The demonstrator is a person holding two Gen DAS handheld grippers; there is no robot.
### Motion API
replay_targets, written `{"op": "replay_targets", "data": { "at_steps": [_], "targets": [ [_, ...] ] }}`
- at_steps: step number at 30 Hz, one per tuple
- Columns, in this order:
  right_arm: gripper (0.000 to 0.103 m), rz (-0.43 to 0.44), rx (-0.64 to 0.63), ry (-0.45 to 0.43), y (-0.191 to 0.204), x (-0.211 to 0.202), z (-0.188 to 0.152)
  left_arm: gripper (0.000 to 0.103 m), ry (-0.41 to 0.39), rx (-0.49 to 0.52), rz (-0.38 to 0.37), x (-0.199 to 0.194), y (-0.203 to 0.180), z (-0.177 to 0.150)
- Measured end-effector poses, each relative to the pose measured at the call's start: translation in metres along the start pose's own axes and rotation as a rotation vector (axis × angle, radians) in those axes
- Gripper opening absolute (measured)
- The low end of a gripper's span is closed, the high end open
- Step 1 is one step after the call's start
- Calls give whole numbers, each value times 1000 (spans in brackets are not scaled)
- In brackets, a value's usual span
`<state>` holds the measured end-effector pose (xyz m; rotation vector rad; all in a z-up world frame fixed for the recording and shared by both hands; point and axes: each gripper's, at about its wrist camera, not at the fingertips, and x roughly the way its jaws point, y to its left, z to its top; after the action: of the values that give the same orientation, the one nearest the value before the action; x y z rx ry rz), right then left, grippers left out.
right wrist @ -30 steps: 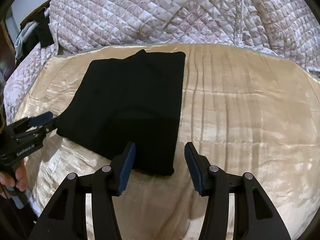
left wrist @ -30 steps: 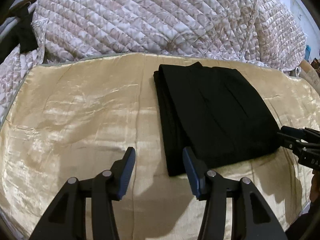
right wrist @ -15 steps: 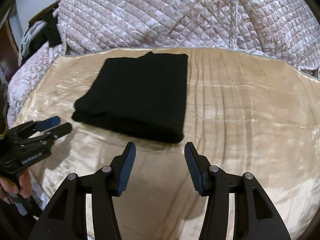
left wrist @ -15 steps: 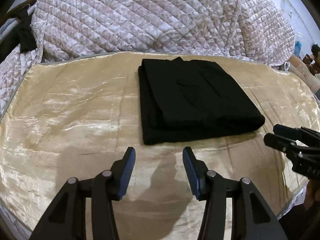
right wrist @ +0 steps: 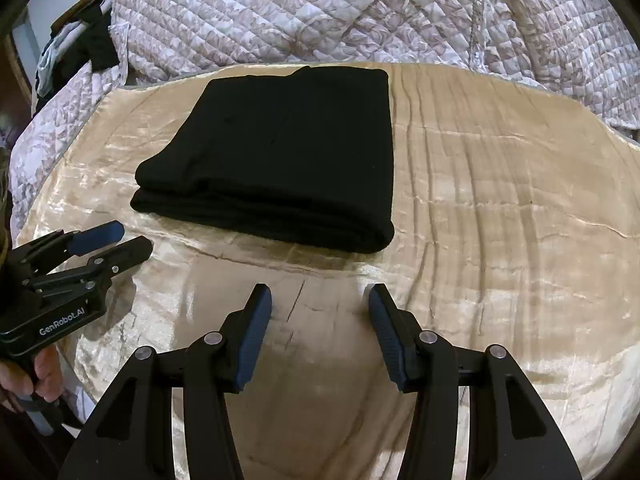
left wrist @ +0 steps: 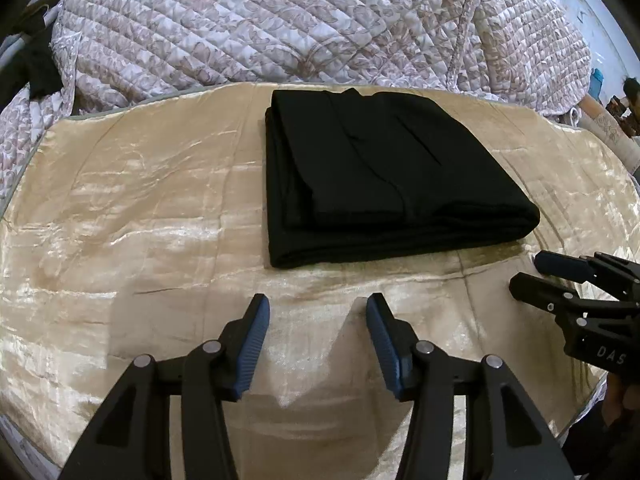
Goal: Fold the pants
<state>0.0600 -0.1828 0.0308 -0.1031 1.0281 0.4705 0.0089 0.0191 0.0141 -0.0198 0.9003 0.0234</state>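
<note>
The black pants (left wrist: 384, 176) are seen folded into a neat stack on the golden bedspread (left wrist: 132, 216), with the quilted blanket (left wrist: 280, 24) heaped behind. The left claw (left wrist: 318, 340) is held released above bare spread, just short of the stack's near edge, nothing between its pads. The right claw (right wrist: 320, 340) is likewise kept released and empty, clear of the pants.

Black pants (left wrist: 384, 168); shiny gold-beige bedspread (left wrist: 140, 208); white quilt (left wrist: 280, 20), mauve leaf print; black grippers, blue pads (left wrist: 252, 344).
</note>
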Motion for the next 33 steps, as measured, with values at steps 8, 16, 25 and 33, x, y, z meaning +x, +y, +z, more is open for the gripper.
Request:
{"op": "replay_targets", "data": {
  "at_steps": [8,16,25,33],
  "targets": [
    [52,3,0,-1,-1,0,0,58,-2,1,5,1,0,-1],
    [52,1,-3,-2,-1,0,-1,59,-2,4,5,2,1,-1],
    [52,0,-3,-3,-1,0,-1,59,-2,3,6,2,0,-1],
    [52,-1,-4,-4,0,0,-2,60,-2,4,6,2,0,-1]
  ]
}}
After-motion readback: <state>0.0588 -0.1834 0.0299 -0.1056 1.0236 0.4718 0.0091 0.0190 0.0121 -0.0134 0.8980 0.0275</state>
